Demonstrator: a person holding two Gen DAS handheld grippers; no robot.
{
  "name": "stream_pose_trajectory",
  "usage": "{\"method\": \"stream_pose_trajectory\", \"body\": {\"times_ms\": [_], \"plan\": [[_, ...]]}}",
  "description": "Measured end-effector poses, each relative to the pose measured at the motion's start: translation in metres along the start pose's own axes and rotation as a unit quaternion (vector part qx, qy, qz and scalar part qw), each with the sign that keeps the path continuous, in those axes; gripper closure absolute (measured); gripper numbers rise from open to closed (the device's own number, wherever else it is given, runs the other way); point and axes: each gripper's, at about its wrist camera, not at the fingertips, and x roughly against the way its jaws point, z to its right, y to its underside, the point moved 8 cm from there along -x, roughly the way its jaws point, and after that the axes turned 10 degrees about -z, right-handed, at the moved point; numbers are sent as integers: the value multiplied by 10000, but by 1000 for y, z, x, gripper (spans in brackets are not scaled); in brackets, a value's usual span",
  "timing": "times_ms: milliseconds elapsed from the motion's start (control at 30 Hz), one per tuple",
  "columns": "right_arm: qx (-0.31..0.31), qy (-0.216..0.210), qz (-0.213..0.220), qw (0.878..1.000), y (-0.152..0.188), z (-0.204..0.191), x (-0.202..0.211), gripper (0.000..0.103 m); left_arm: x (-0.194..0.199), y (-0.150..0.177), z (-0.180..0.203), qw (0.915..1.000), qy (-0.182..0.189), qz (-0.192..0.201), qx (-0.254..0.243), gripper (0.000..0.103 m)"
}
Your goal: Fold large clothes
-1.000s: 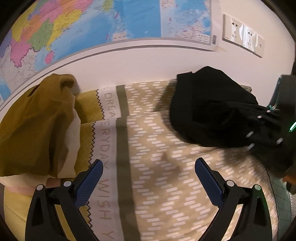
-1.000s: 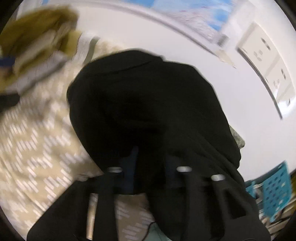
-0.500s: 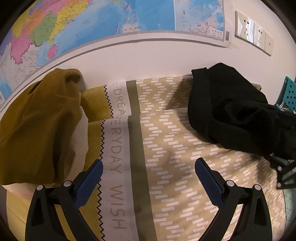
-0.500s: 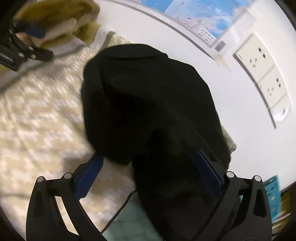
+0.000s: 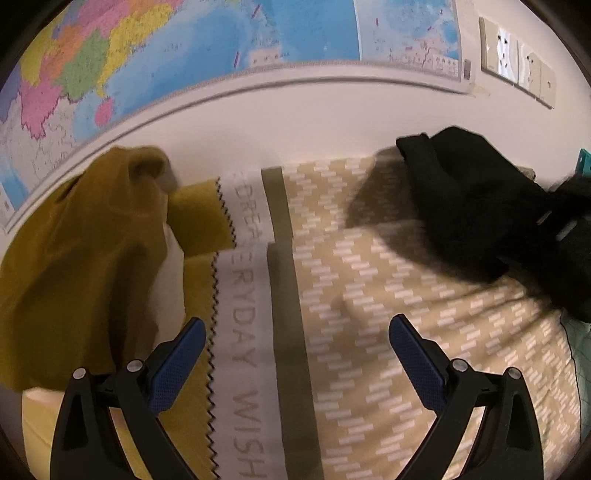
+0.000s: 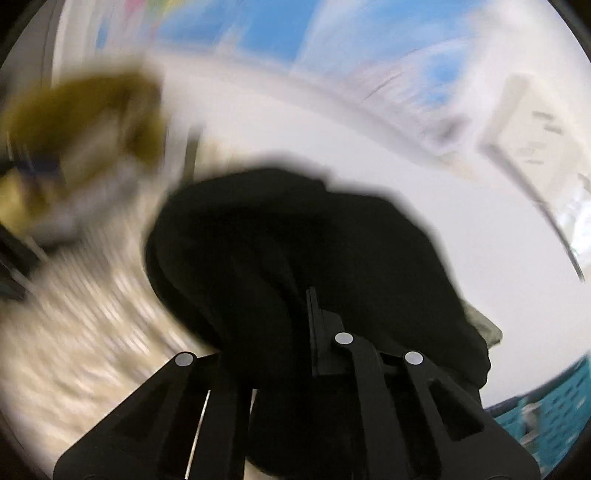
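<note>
Down at the bottom of the right wrist view, right gripper [image 6: 291, 332] with both fingers drawn together, clamped on a bunch of the black garment [image 6: 295, 251]. Jaws just been closing, cloth between them. Pretty blurry over there, so hard to make out exactly which part of the cloth got pinched. Black fabric bulging out past the fingertips, draped over the right side of the patterned bedding [image 6: 74, 332]. Beyond that, a smeared mustard lump at the far left, white wall, blue map [image 6: 332, 33] up top, and a bit of a teal basket [image 6: 546, 413] at the lower right edge.

Over on the left wrist view, left gripper [image 5: 293, 338] spread wide, nothing between the blue pads [image 5: 177, 365], just hovering above the bedding [image 5: 369, 332]. Directly under it, the grey band with lettering and an olive stripe running away toward the wall. Just off the left finger, a mustard garment [image 5: 74, 258] heaped in a pile on top of something pale, sitting by the zigzag-edged yellow panel. Off to the right, the same black garment [image 5: 461, 206] lumped near the wall, with the other gripper's dark frame [image 5: 565, 229] buried in it at the edge. Behind all that, the colourful map [image 5: 184, 48] on the wall and a row of wall sockets [image 5: 517, 74] at the upper right.
</note>
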Motion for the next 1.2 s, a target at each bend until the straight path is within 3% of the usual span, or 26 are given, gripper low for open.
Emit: {"method": "stream_pose_trajectory", "body": {"times_ms": [67,200,333,433,533,733,833,933,967,1033,1067,1100,1200], "plan": [[-552,-225,533,9968,-10,31,47,96,3,-10,4,9998,46,179,-118,7],[-1224,-200,1253,9843,-16,92,127,96,8,-35,29,9966,254,581,-531,7],[-1763,-35,1815,9675,-14,143,200,96,16,-59,79,9858,584,1069,-1152,7],[-2135,-111,1990,9564,-3,175,229,96,22,-68,118,9737,982,1371,-1532,7],[-2361,-175,2112,9484,3,197,243,96,29,-74,166,9557,1326,1691,-2013,7],[-2553,-192,2271,9396,12,222,259,96,51,-66,244,9040,1643,2529,-3028,7],[-2562,-302,2265,9392,12,223,256,96,45,-65,271,8911,1529,2671,-3334,7],[-2547,-339,2284,9391,14,223,255,96,33,-67,287,8915,1453,2604,-3410,7],[-2535,-296,2300,9391,15,224,256,96,31,-71,291,8927,1456,2597,-3383,10],[-2542,-243,2309,9389,19,228,259,96,27,-79,296,8985,1433,2535,-3287,57],[-2561,-190,2311,9384,22,231,261,96,24,-81,298,9037,1499,2342,-3257,93],[-2608,-165,2311,9372,24,235,263,96,25,-83,298,9085,1566,2219,-3176,97],[-2676,50,2348,9345,30,248,280,96,64,-94,293,9112,1435,2672,-2788,98]]}}
